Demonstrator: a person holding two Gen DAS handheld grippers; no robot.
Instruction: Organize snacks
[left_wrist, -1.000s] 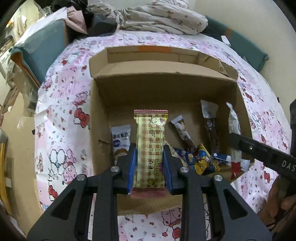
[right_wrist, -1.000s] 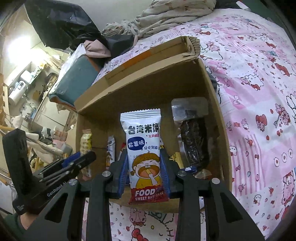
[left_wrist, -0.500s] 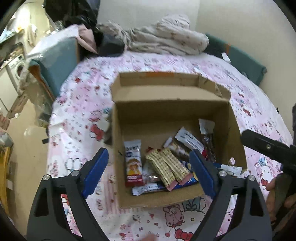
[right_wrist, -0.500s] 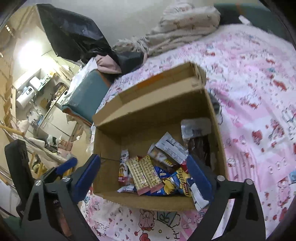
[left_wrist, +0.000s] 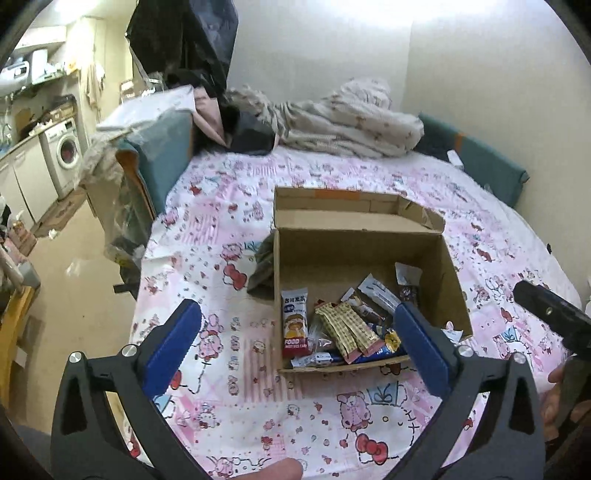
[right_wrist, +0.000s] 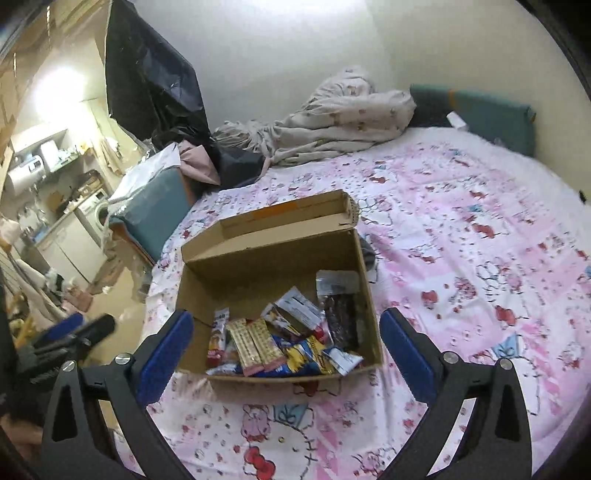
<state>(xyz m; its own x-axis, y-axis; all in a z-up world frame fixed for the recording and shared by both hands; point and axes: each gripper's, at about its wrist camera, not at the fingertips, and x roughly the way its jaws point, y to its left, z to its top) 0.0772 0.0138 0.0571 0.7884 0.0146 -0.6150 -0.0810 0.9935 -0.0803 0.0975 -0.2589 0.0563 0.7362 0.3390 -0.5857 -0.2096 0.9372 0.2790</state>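
Both tongs have let go of their packets and pulled back: the left gripper (left_wrist: 297, 339) and right gripper (right_wrist: 286, 345) now gape wide, holding nothing. The snacks (left_wrist: 341, 330) lie heaped in the cardboard box (left_wrist: 452, 280) at twelve o'clock, on the pink bedsheet (right_wrist: 461, 258).

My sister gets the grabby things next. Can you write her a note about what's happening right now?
Left tool: open, holding nothing, hovering above the bed in front of the cardboard box.
Right tool: open, holding nothing, hovering over the box's near edge.
Snacks: all the ones in view lie in a loose pile at the near end of the box, including the rice cake packet, the two plaid wafer bars and the dark snack pack.
Done: snacks are in the box.
Left: no loose snacks show on the Hello Kitty sheet; maybe straighten the pile.
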